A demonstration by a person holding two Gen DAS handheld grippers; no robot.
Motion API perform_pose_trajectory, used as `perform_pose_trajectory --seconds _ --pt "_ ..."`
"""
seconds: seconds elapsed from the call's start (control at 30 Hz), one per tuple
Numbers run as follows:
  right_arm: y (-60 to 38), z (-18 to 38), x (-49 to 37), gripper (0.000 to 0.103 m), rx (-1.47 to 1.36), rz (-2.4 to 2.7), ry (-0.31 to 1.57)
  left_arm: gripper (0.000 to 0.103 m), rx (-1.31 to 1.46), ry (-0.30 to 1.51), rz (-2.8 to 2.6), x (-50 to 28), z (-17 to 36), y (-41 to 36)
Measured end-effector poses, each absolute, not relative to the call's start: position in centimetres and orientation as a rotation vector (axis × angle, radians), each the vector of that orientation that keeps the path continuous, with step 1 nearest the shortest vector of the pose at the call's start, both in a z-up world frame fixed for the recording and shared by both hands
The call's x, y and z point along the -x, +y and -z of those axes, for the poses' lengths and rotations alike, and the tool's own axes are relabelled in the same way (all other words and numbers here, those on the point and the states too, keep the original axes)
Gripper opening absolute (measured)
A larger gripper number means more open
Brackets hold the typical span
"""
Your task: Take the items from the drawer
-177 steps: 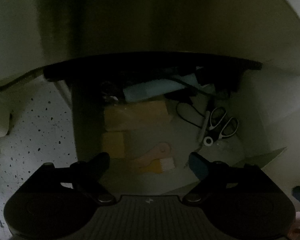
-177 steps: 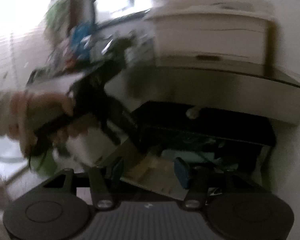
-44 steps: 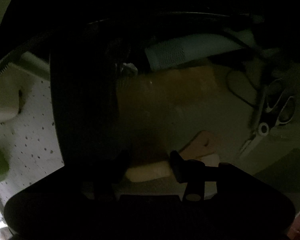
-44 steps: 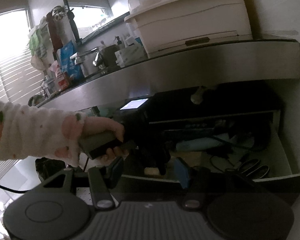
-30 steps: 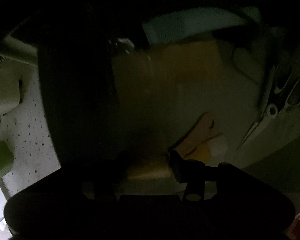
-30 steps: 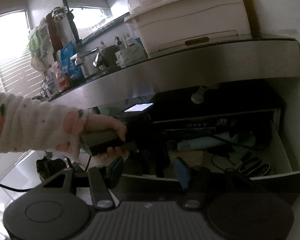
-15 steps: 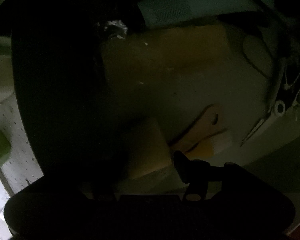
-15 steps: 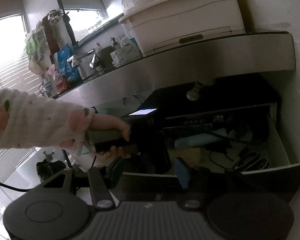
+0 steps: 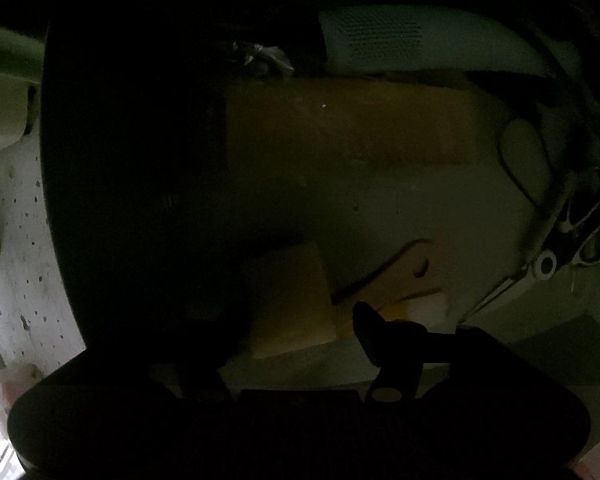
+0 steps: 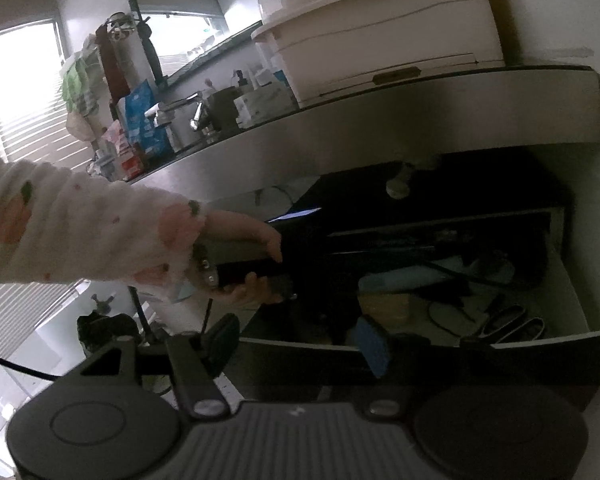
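The drawer (image 10: 572,280) stands pulled out under the steel counter. My left gripper (image 9: 296,320) is deep inside it, in near darkness, its jaws closed against a small yellow block (image 9: 296,300) that tilts up from the drawer floor. Beside the block lies an orange-handled brush (image 9: 408,280). Scissors (image 9: 580,236) lie at the right, and a long tan block (image 9: 360,124) and a pale blue case (image 9: 420,40) lie further in. My right gripper (image 10: 300,344) is open and empty, held in front of the drawer's front panel (image 10: 420,360).
A black cable (image 9: 516,172) loops near the scissors. The steel counter edge (image 10: 420,128) overhangs the drawer and carries a cream bin (image 10: 380,28), a tap and bottles. A speckled floor (image 9: 16,260) shows at the left.
My left gripper pushed deeper into the drawer and closed on the yellow block, which has tipped up off the floor. My right gripper stayed in front of the drawer.
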State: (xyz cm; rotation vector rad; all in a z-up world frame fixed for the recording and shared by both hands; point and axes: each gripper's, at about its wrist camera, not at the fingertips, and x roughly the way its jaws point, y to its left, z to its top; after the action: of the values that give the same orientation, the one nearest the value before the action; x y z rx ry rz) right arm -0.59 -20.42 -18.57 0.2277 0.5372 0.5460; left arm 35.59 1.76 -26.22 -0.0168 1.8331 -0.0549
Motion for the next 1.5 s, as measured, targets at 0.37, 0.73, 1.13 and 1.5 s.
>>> perform_pose_trajectory --seconds 0.37,0.73,1.13,1.5 --pt "-20.9 18.7 1.0 0.065 -0.250 -0.546 0.531 0.050 -0.003 1.813 -0.021 -35.9 26.4 0.5" --pt "-20.5 18.7 0.7 0.065 -0.254 -0.557 0.533 0.050 -0.022 1.816 0.043 -35.4 25.0 -0.3" --pt "-20.4 18.8 0.7 0.065 -0.258 -0.560 0.536 0.067 -0.041 1.888 0.073 -35.7 26.2 -3.4" --pt "-20.7 19.1 0.8 0.065 -0.283 -0.562 0.527 0.068 0.025 1.847 -0.099 -36.5 26.5 -5.4"
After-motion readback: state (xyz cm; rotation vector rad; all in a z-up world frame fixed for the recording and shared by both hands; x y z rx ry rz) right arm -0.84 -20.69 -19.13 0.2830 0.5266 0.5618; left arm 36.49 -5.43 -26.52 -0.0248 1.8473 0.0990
